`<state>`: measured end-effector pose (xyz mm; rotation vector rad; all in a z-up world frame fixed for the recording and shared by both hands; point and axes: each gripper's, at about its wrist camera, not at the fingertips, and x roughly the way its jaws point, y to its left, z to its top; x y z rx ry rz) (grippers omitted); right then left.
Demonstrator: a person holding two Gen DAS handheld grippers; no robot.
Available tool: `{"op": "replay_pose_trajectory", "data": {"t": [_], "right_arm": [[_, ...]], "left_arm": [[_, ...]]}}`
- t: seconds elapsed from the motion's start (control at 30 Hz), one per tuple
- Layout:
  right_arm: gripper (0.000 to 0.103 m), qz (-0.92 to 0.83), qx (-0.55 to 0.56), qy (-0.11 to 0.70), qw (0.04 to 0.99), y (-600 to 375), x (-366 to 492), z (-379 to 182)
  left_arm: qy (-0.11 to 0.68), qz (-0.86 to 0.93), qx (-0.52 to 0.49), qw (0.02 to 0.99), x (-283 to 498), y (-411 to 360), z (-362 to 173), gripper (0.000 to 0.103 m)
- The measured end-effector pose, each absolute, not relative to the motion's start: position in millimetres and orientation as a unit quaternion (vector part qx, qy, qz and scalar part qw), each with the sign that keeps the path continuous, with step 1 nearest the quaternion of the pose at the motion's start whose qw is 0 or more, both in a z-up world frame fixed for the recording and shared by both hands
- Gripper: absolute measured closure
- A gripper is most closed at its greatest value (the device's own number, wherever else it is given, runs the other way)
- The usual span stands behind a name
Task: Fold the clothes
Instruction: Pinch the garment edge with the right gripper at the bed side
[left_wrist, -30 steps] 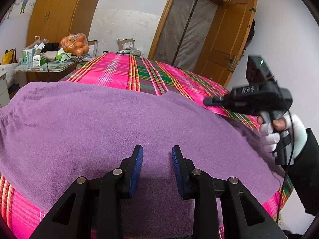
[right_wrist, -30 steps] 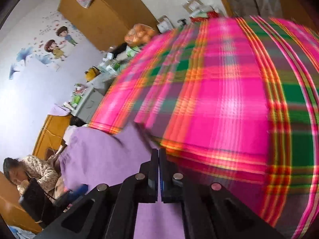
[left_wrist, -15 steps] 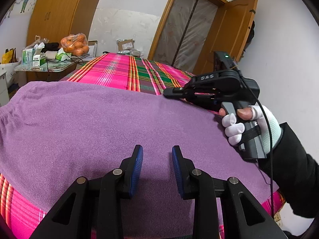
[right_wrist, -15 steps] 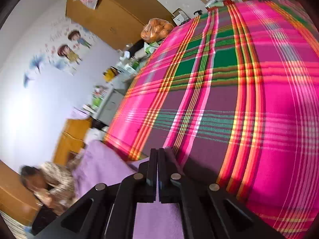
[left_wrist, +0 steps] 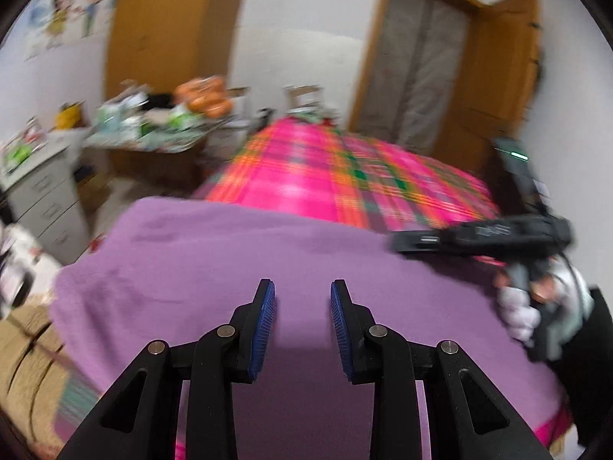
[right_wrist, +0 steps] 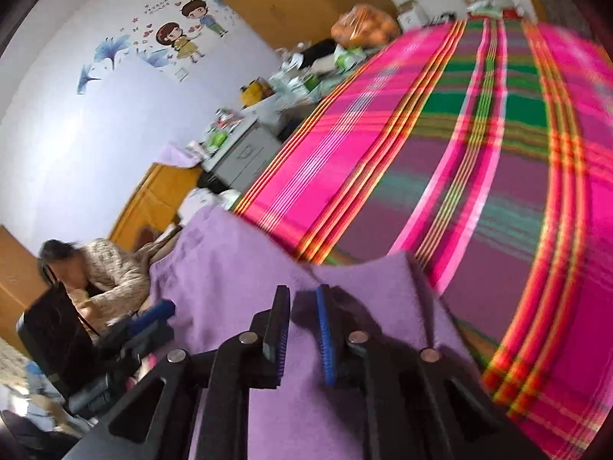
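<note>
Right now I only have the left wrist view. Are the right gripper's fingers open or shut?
Observer: Open. The right gripper shows a narrow gap between its fingers, and I see nothing pinched.
Operator: What lies just ahead of it?
Observer: A corner of the purple garment, ending on the plaid sheet.
Operator: Is anyone nearby?
Observer: A person in a knit sweater sits past the garment's left edge, head bowed.
</note>
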<state>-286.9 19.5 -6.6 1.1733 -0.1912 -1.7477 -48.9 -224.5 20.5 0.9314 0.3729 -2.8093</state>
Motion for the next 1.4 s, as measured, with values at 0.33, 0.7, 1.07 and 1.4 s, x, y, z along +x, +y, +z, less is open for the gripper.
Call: {"op": "replay_pose_trajectory", "data": {"t": [0.33, 0.7, 1.07, 1.4], "right_arm": [[0.103, -0.712, 0.508, -0.217, 0.434, 64.6, -314.4, -20.6], [0.101, -0.705, 0.508, -0.225, 0.44, 61.1, -317.4, -22.7], [0.101, -0.703, 0.505, -0.246, 0.436, 71.5, -321.5, -25.9], [0.099, -0.705, 0.502, -0.243, 0.438, 72.2, -320.8, -26.6]], "left_arm": [[0.159, -0.918, 0.331, 0.152, -36.8, -262.2, 6.7, 0.073], [0.128, -0.932, 0.316, 0.123, -87.4, -258.8, 48.2, 0.072], [0.184, -0.906, 0.351, 0.151, -111.1, -305.8, 17.4, 0.075], [0.196, -0.915, 0.322, 0.14, -60.7, -326.2, 19.6, 0.075]]}}
